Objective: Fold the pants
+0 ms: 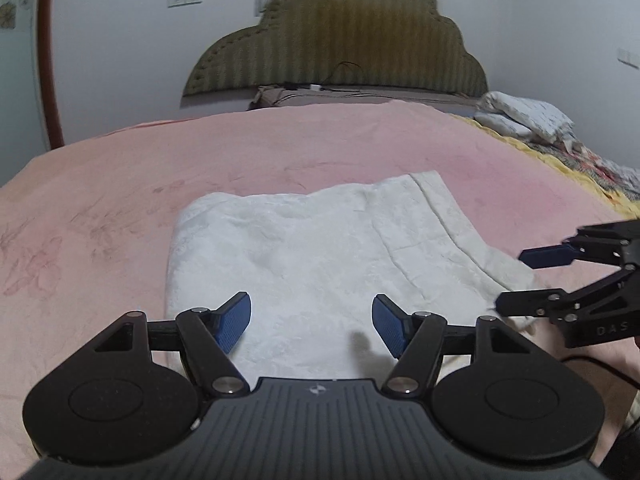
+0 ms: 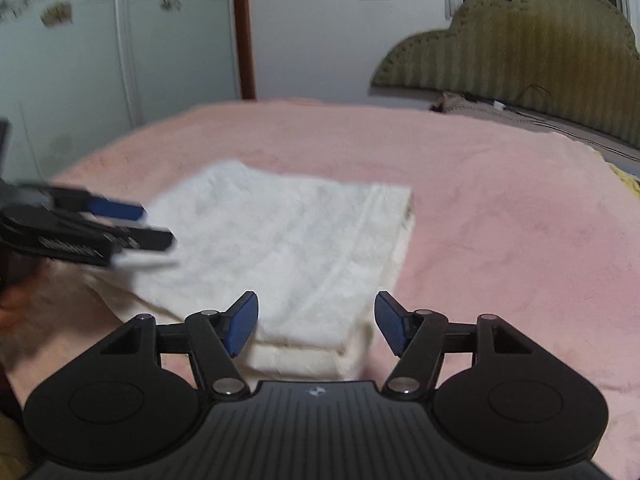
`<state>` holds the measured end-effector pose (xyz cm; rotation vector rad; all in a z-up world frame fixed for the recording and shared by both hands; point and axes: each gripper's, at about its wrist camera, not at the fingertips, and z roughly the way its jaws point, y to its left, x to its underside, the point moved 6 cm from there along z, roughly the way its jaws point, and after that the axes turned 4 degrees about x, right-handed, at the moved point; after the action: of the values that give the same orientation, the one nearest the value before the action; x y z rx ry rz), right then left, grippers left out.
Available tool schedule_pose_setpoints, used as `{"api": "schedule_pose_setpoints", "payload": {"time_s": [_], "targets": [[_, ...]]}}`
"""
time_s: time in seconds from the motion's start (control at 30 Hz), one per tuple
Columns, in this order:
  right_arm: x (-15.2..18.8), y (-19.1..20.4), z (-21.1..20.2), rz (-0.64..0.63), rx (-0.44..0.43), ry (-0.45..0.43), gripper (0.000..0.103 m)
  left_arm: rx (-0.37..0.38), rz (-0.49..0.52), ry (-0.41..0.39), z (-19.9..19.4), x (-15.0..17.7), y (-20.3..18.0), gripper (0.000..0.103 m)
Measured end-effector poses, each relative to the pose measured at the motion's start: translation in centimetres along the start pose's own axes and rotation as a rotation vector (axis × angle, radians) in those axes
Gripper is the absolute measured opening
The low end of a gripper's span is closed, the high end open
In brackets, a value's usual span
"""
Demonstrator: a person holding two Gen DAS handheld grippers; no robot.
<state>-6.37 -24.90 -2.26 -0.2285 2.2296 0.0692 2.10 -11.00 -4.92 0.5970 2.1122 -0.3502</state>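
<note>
White pants (image 1: 320, 256) lie folded into a flat stack on the pink bedspread (image 1: 120, 184); the right wrist view shows the layered near edge of the pants (image 2: 304, 248). My left gripper (image 1: 311, 322) hovers over the near edge of the stack, open, with nothing between its blue pads. My right gripper (image 2: 317, 322) is open over the stack's near corner and holds nothing. Each gripper shows in the other's view: the right gripper (image 1: 516, 280) at the pants' right corner, the left gripper (image 2: 154, 226) blurred at the left.
An olive padded headboard (image 1: 340, 40) stands at the far end of the bed. A crumpled patterned quilt (image 1: 524, 116) lies at the far right. A cable (image 1: 600, 366) runs near the right edge. A brown door frame (image 2: 244, 28) and a glass panel (image 2: 72, 60) stand behind.
</note>
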Motion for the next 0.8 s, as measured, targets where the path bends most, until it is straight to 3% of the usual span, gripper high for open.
{"api": "schedule_pose_setpoints", "payload": {"time_s": [0.03, 0.1, 0.17, 0.4, 0.57, 0.63, 0.73, 0.8], "targets": [[0.2, 0.2, 0.1, -0.004, -0.011, 0.005, 0.060, 0.007, 0.028, 0.003, 0.0, 0.2, -0.4, 0.070], [0.4, 0.8, -0.1, -0.005, -0.042, 0.003, 0.040, 0.012, 0.071, 0.010, 0.1, 0.5, -1.1, 0.070], [0.6, 1.1, -0.2, -0.044, -0.024, 0.005, 0.038, 0.025, 0.102, 0.020, 0.4, 1.0, -1.6, 0.070], [0.6, 0.1, -1.5, 0.063, -0.087, -0.017, 0.029, 0.071, 0.140, 0.035, 0.4, 1.6, -1.8, 0.070], [0.6, 0.6, -2.2, 0.046, -0.086, 0.004, 0.029, 0.109, 0.162, 0.057, 0.6, 2.2, -1.8, 0.071], [1.5, 0.9, -1.2, 0.016, -0.073, 0.055, 0.036, 0.110, 0.154, 0.062, 0.6, 2.1, -1.5, 0.071], [0.9, 0.3, -1.8, 0.057, -0.088, 0.030, 0.038, 0.086, 0.146, 0.022, -0.2, 1.0, -0.8, 0.071], [-0.2, -0.5, -2.9, 0.080, -0.062, -0.030, 0.040, 0.046, 0.121, -0.016, -0.3, -0.1, -0.2, 0.077]]}}
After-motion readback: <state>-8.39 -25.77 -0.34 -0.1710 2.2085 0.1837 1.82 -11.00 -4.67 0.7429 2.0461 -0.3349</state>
